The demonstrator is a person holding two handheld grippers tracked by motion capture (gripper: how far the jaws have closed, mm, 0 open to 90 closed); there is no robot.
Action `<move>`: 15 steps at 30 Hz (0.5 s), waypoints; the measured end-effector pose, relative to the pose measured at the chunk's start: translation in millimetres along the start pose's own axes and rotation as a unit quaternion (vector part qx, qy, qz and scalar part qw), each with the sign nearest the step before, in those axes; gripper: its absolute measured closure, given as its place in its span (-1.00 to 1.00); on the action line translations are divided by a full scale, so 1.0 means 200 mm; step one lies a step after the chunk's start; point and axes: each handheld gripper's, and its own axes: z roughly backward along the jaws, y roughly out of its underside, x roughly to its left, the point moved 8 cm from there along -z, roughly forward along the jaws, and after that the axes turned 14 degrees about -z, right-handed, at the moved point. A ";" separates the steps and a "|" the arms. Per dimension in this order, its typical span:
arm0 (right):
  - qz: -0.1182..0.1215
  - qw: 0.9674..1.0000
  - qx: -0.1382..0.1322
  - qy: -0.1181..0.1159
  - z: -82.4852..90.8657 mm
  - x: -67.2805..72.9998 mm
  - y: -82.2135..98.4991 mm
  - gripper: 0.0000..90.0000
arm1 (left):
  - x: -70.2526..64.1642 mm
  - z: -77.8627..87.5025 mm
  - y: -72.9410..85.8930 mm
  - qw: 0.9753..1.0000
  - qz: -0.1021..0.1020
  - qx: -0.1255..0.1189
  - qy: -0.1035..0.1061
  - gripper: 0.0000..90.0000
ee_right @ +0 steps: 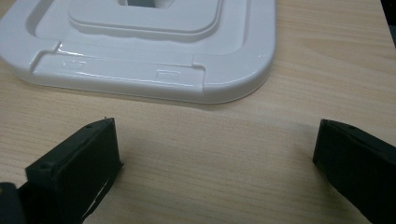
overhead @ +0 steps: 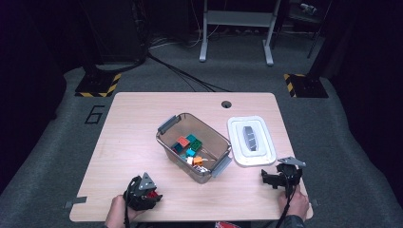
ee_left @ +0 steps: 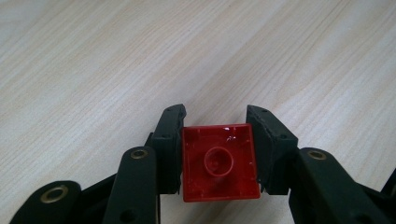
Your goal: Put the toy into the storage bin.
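At the near left edge of the wooden table (overhead: 133, 137), the left gripper (overhead: 151, 194) is clamped on a red building brick (ee_left: 219, 162). In the left gripper view the brick sits squarely between the two black jaws, both pads pressed flat against its opposite sides, with its hollow underside and round inner tube facing the camera and the bare wood behind it. In the high view a bit of that red shows at the gripper's tip, just above the table near the person's left hand (overhead: 116, 211). The right gripper (overhead: 271, 179) rests at the near right corner, its jaws spread wide apart with nothing between them; in the right gripper view they frame bare wood, and the edge of a white lid (ee_right: 154, 70) lies just beyond them. The lid lies flat on the table, to the right of a clear plastic bin (overhead: 194, 145) that stands near the middle, turned at an angle, with grey latches at its two ends. Inside the bin lie several small bricks (overhead: 189, 147) in orange, green, teal and white. The red brick is well apart from the bin, to its near left.
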 end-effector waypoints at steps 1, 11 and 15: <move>0.000 1.000 0.000 0.000 0.00 0.00 0.00 -1.00 | 0.00 0.00 0.00 1.000 -0.002 0.001 -0.001 0.30; 0.000 1.000 0.000 0.000 0.00 0.00 0.00 -1.00 | 0.04 0.03 -0.04 1.000 0.002 -0.013 -0.005 0.31; 0.000 1.000 0.000 0.000 0.00 0.00 0.00 -1.00 | 0.06 0.05 -0.09 1.000 0.000 -0.020 -0.003 0.31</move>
